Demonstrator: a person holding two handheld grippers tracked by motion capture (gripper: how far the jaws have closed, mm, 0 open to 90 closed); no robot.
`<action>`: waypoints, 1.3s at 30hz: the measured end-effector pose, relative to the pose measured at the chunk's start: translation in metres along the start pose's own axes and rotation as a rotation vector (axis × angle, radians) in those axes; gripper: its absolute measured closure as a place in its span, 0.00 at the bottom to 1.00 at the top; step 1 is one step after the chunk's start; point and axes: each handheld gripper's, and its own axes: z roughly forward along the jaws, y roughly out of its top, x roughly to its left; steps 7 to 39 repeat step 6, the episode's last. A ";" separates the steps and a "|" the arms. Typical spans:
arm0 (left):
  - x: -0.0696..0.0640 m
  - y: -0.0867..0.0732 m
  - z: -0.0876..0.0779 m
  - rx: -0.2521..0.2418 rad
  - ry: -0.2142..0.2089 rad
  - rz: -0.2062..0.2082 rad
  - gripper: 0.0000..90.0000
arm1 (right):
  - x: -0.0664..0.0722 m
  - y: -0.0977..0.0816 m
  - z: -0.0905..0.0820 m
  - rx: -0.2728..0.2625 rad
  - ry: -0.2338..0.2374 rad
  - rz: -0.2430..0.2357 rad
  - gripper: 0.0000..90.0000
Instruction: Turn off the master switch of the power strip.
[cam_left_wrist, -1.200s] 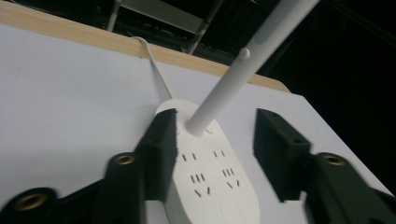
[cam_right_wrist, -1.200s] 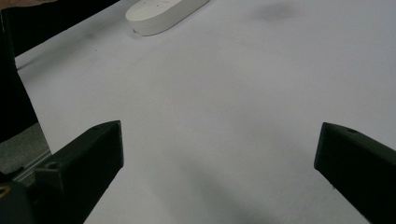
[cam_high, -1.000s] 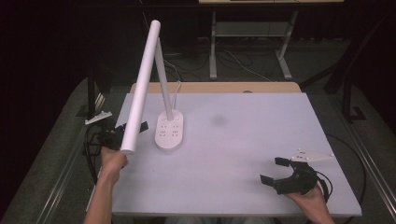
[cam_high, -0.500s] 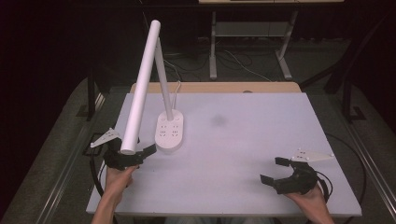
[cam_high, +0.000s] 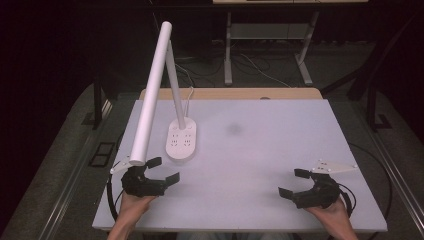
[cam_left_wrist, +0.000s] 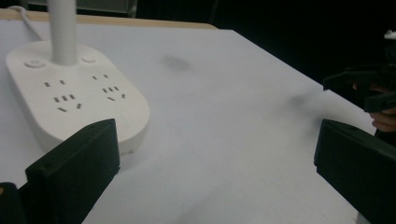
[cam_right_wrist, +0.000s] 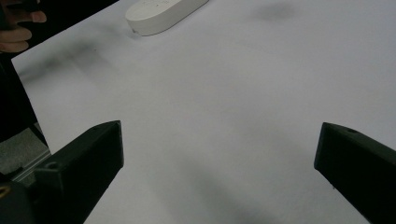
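A white desk lamp stands at the table's left, its oval socket base (cam_high: 181, 142) (cam_left_wrist: 74, 98) (cam_right_wrist: 163, 14) under a long tube head (cam_high: 151, 95) that slants out over the left edge. My left gripper (cam_high: 164, 169) (cam_left_wrist: 215, 135) rests just in front of the base, below the tip of the tube. Its jaws have just been opening and now stand wide apart, with nothing between them. My right gripper (cam_high: 292, 183) (cam_right_wrist: 222, 133) (cam_left_wrist: 369, 88) lies near the front right corner, open and empty over bare table.
The white tabletop (cam_high: 260, 150) carries a faint dark smudge (cam_high: 234, 129) near its middle. A wooden strip (cam_high: 230, 93) runs along the far edge, where the lamp's cord leaves. Cables hang by the left front corner (cam_high: 112, 197). Dark floor surrounds the table.
My left gripper has come from behind the tube's tip at the left edge, rightward and toward the front, to a spot before the base, and its jaws spread wider. The right gripper stayed put.
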 end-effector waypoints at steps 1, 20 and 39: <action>-0.002 -0.001 0.002 0.013 -0.004 0.012 0.00 | 0.000 0.000 0.000 0.002 0.000 -0.001 0.01; -0.010 -0.009 0.012 0.088 -0.001 0.082 0.00 | 0.000 0.000 0.001 0.005 0.003 0.001 0.01; -0.010 -0.009 0.012 0.088 -0.001 0.082 0.00 | 0.000 0.000 0.001 0.005 0.003 0.001 0.01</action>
